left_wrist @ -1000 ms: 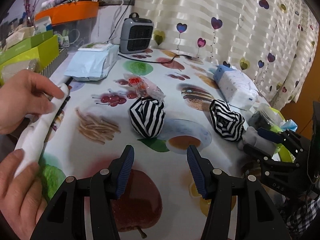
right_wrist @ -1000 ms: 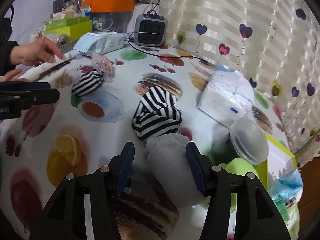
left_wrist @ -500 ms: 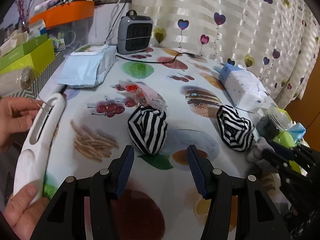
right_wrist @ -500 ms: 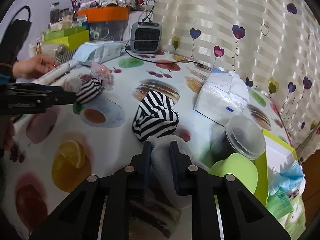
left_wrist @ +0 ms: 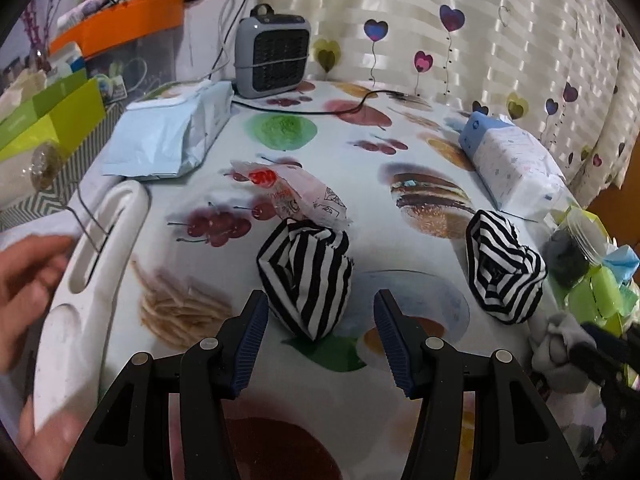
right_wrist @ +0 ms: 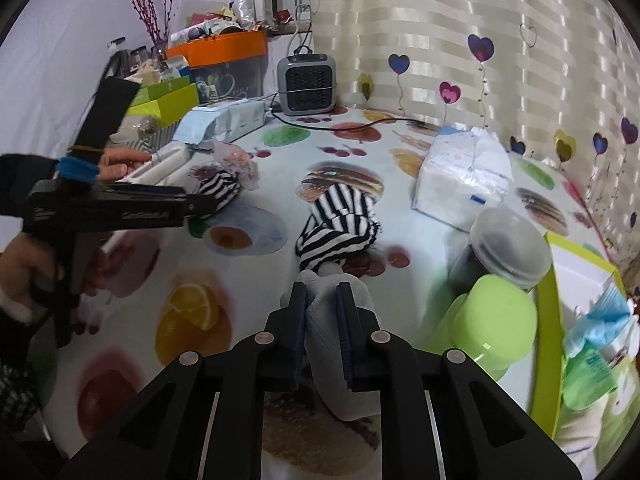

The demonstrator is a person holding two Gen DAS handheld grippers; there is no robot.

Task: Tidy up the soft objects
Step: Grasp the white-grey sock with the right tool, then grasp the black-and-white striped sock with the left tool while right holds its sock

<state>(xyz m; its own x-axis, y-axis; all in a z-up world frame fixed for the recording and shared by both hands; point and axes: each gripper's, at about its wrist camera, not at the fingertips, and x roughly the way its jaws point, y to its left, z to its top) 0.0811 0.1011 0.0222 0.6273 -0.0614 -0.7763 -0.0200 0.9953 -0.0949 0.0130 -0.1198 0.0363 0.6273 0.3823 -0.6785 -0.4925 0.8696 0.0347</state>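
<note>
Two black-and-white striped cloth bundles lie on the fruit-print tablecloth (left_wrist: 400, 136). The nearer striped bundle (left_wrist: 306, 276) sits just ahead of my left gripper (left_wrist: 320, 304), which is open, its blue pads apart and touching nothing. The second striped bundle (left_wrist: 504, 272) (right_wrist: 340, 224) lies to the right. Behind it my right gripper (right_wrist: 322, 296) is closing its jaws on a grey-white cloth (right_wrist: 326, 332) (left_wrist: 556, 348), pinched between the pads. In the right wrist view the left gripper (right_wrist: 192, 204) reaches toward the first bundle (right_wrist: 218, 192).
A bare hand holds a white plastic piece (left_wrist: 80, 320) at the left. A clear wrapper (left_wrist: 296, 196) lies behind the near bundle. Farther back stand a grey heater (left_wrist: 272, 56), a blue packet (left_wrist: 168, 136) and a tissue pack (left_wrist: 516, 164). A jar (right_wrist: 504, 248) and a green cup (right_wrist: 492, 320) crowd the right.
My right gripper's jaws have come together on the grey-white cloth. My left gripper has drawn closer to the near striped bundle. The hand with the white piece has shifted.
</note>
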